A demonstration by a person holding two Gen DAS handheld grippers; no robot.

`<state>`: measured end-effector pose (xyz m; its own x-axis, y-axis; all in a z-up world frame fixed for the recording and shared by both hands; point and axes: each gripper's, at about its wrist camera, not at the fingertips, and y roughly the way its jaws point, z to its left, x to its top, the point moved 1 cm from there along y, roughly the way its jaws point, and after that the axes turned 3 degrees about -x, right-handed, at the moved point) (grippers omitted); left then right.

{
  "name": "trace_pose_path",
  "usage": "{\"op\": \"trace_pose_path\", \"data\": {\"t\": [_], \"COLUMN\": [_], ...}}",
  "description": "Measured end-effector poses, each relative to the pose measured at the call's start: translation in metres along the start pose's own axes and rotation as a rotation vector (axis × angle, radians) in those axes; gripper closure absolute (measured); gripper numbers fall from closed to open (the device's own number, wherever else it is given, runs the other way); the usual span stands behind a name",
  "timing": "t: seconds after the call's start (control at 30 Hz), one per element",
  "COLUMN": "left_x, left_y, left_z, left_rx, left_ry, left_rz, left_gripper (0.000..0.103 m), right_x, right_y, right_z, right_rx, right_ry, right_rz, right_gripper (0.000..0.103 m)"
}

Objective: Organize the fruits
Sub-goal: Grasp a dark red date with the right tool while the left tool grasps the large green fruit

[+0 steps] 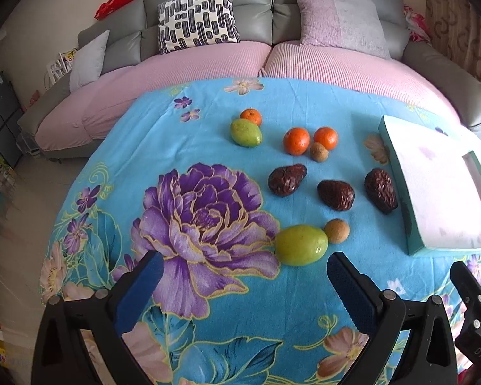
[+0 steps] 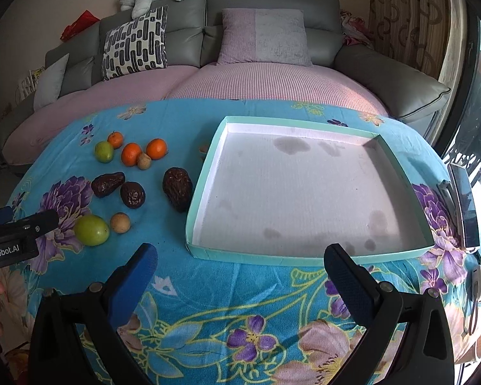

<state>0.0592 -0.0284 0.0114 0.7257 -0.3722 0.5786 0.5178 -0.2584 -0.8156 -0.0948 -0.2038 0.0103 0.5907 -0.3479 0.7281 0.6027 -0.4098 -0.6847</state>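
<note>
My left gripper point(image 1: 245, 292) gapes wide, holding nothing; just ahead of its right finger lie a green fruit point(image 1: 301, 245) and a small brown fruit point(image 1: 336, 231), touching. Beyond are three dark wrinkled fruits point(image 1: 335, 194), then the oranges point(image 1: 296, 141). My right gripper point(image 2: 240, 280) is equally wide and empty, facing the teal tray point(image 2: 304, 258).

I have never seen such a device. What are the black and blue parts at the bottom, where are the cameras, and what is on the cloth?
A person holds two handheld grippers, each carrying a camera looking along its fingers. The left gripper and right gripper are both open and hold nothing. On the blue floral cloth lie three oranges, two green fruits, three dark wrinkled fruits and two small brown ones. The shallow box contains no fruit.
</note>
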Motion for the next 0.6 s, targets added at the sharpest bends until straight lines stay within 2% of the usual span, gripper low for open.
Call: {"op": "trace_pose_path", "data": {"t": [0.07, 0.13, 0.3, 0.37, 0.47, 0.5, 0.53, 0.6], "left_x": [0.016, 0.03, 0.058, 0.063, 0.06, 0.056, 0.052, 0.045], "left_y": [-0.003, -0.006, -0.007, -0.002, 0.013, 0.019, 0.024, 0.031], "left_z": [0.004, 0.009, 0.018, 0.02, 0.022, 0.021, 0.021, 0.018], "left_rx": [-0.05, -0.066, -0.052, -0.054, -0.073, -0.082, -0.084, -0.067], "left_ry": [-0.039, -0.078, -0.146, -0.146, -0.164, -0.168, -0.166, -0.15], "left_rz": [-0.039, -0.077, -0.161, -0.144, -0.061, -0.033, -0.011, 0.013], "left_gripper": [0.0, 0.0, 0.0, 0.0, 0.0, 0.0, 0.0, 0.001], "right_x": [0.016, 0.031, 0.067, 0.078, 0.09, 0.092, 0.094, 0.093], "right_y": [-0.002, -0.003, 0.009, 0.015, 0.027, 0.031, 0.035, 0.045], "right_z": [0.0, 0.0, 0.0, 0.002, 0.007, 0.009, 0.011, 0.017], "right_rx": [0.011, 0.023, 0.062, 0.083, 0.11, 0.12, 0.132, 0.167], "right_ry": [0.005, 0.01, 0.025, 0.029, 0.034, 0.033, 0.03, 0.013], "right_rz": [-0.033, -0.058, -0.082, -0.08, -0.07, -0.063, -0.054, -0.029], "right_gripper": [0.0, 0.0, 0.0, 0.0, 0.002, 0.008, 0.017, 0.027]}}
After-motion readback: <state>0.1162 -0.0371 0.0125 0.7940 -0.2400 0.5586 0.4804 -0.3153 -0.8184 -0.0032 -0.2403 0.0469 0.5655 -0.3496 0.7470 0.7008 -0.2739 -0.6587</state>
